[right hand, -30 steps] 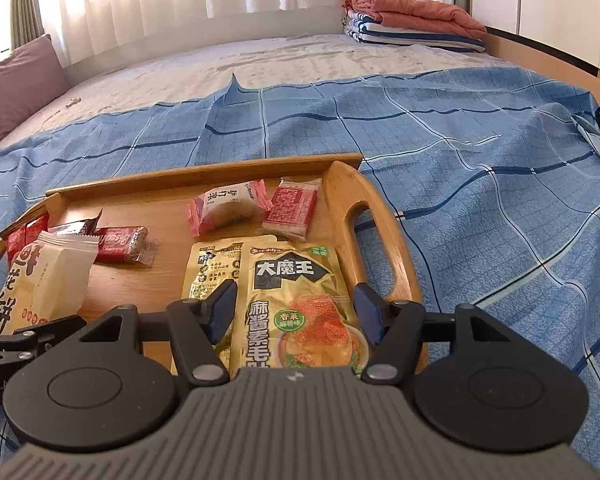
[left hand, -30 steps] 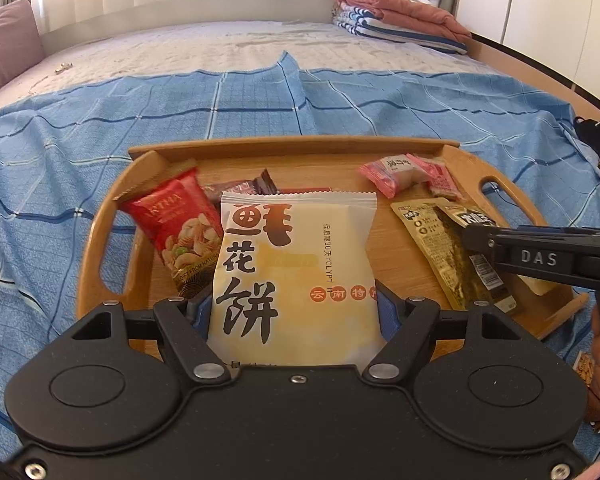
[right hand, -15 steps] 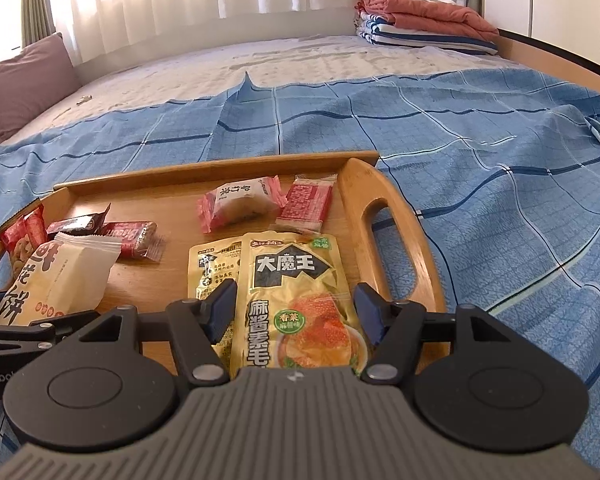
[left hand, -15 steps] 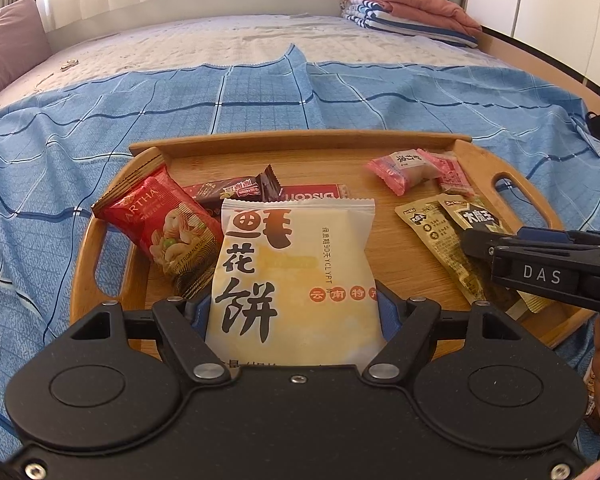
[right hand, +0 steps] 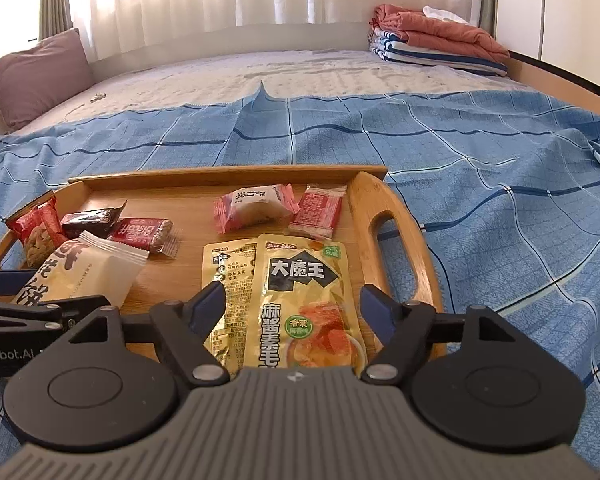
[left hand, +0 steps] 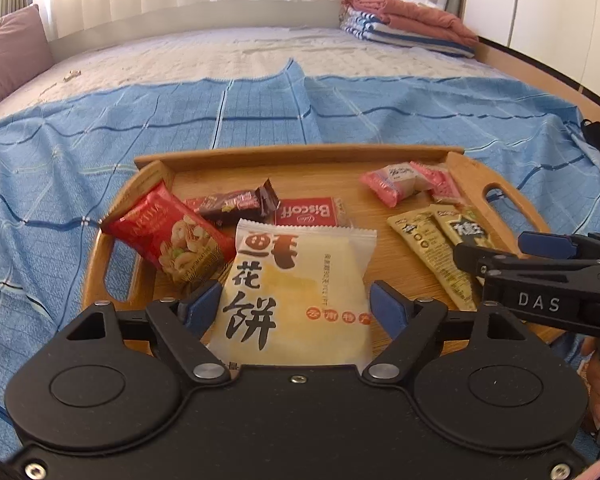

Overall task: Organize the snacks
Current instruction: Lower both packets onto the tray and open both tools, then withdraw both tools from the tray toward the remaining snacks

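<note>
A wooden tray (left hand: 300, 156) (right hand: 396, 232) lies on the bed and holds several snack packs. My left gripper (left hand: 296, 306) is open around a cream flower-cake pack (left hand: 296, 288) (right hand: 88, 276) lying on the tray's near side; its blue pads stand just clear of the pack. My right gripper (right hand: 292, 308) is open around two gold spicy-snack pouches (right hand: 300, 300) (left hand: 440, 252) at the tray's right. A red nut bag (left hand: 168, 236), a dark chocolate bar (left hand: 232, 204), a Biscoff pack (left hand: 306, 212) and two pink packs (right hand: 256, 208) lie further in.
The tray sits on a blue checked sheet (right hand: 480, 184). A mauve pillow (right hand: 36, 76) is at the far left and folded blankets (right hand: 432, 40) at the far right. A wooden bed edge (left hand: 540, 76) runs along the right side.
Both grippers have opened a little and drawn back from the tray. The cream pack and the gold pouches now lie on the tray between the parted pads.
</note>
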The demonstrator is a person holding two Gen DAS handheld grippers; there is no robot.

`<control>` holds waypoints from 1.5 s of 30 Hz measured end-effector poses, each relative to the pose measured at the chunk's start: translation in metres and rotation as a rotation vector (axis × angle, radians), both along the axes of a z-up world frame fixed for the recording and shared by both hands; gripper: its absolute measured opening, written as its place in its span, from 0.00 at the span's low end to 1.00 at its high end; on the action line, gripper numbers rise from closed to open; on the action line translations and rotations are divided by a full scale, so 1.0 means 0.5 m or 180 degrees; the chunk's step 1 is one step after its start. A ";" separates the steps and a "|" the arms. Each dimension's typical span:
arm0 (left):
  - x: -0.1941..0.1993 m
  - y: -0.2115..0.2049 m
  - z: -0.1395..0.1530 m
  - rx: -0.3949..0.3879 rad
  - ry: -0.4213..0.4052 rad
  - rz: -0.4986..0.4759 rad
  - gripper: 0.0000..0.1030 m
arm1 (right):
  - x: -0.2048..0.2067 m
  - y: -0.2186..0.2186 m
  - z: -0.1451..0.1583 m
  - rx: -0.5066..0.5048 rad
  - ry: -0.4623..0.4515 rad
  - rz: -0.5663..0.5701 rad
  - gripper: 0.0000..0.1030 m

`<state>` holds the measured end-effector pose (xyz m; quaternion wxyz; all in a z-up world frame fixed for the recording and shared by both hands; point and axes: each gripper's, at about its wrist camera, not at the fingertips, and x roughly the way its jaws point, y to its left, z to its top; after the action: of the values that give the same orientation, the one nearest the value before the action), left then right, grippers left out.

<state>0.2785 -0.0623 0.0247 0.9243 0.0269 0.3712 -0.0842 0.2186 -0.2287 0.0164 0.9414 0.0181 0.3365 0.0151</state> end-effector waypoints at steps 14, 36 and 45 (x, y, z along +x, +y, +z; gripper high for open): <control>-0.109 0.020 0.073 0.0006 -0.0275 -0.0169 0.94 | -0.103 -0.002 0.070 -0.0061 -0.0243 0.0086 0.90; -0.343 0.080 0.046 -0.0220 -0.0317 -0.0206 0.97 | -0.325 -0.026 0.038 -0.0758 -0.0403 0.0178 1.00; -0.386 0.052 -0.007 -0.0217 -0.0264 -0.0191 0.97 | -0.341 -0.067 -0.025 -0.0351 -0.0169 -0.0117 1.00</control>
<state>0.0857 -0.0364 0.0213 0.9364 0.0099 0.3285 -0.1233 0.0480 -0.2621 0.0039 0.9497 -0.0281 0.3114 -0.0202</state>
